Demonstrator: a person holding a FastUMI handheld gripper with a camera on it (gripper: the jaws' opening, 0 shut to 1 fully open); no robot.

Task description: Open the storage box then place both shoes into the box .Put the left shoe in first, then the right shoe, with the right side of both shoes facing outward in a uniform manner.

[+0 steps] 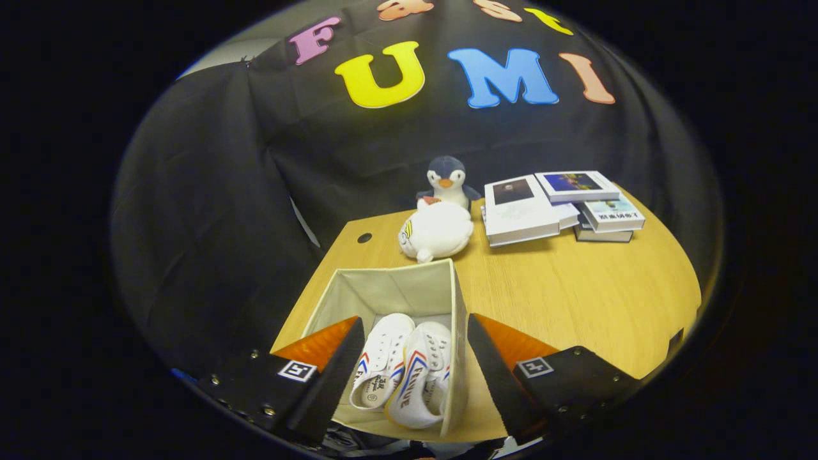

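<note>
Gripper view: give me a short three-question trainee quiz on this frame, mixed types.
1. True or false: both shoes lie inside the storage box.
2. What are the tongs doing? A) shut on a shoe B) open, fingers spread over the box C) shut on a book
3. Fill in: beyond the box sits a white plush toy, and behind it a plush ____.

Key: 1 true; 2 B; 3 penguin.

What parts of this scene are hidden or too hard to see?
- Shoes in the storage box: heels hidden behind the box's near edge, between the open jaws of the gripper.
- Penguin toy: lower body hidden by the white plush.
- Books: cover print too small.
</note>
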